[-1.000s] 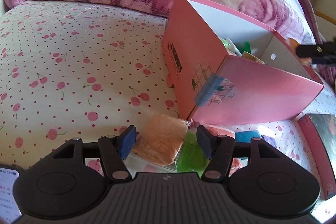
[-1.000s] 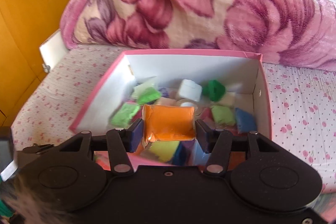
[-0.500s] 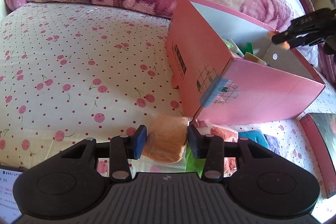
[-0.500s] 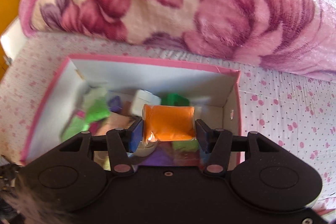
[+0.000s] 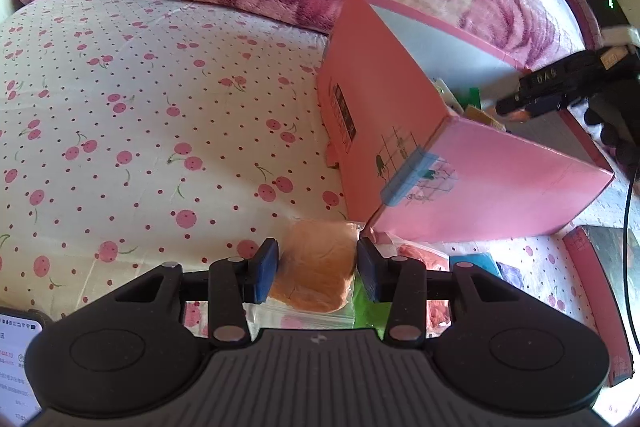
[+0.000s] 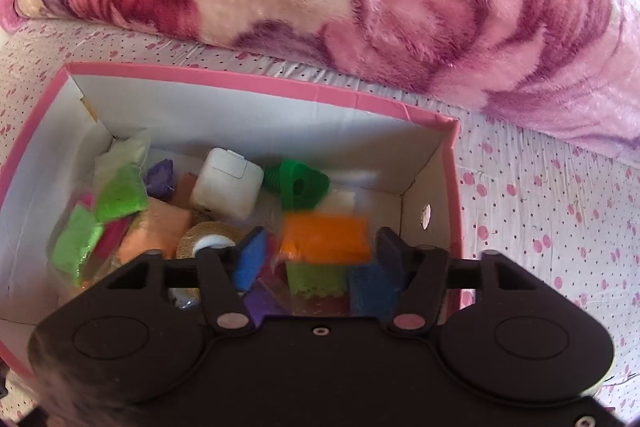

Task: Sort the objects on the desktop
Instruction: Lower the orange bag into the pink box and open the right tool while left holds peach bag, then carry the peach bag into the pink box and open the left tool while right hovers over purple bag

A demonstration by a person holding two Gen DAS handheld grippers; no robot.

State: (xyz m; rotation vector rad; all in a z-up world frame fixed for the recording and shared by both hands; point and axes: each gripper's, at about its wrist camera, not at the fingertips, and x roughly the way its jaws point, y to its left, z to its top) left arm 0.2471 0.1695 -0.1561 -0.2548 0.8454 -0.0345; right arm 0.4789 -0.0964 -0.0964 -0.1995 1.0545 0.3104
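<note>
Only "DAS" or close to it reads on the black right tool [image 5: 560,83]; the pink box's label [image 5: 342,113] and phone screen [image 5: 16,359] are illegible.

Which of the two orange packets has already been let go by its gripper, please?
The bright orange packet over the pink box: it is blurred and the right gripper stands open. The paler orange packet sits between the left gripper pads outside the box.

The left gripper [image 5: 317,267] is low down, just in front of the near corner of the pink box [image 5: 480,187]. Its two blue pads [image 5: 264,269] squeeze a soft orange bag [image 5: 318,275] from both sides. The right gripper [image 6: 318,259] hangs over the pink box, above its right side. Its fingers are spread wide apart and touch nothing.
</note>
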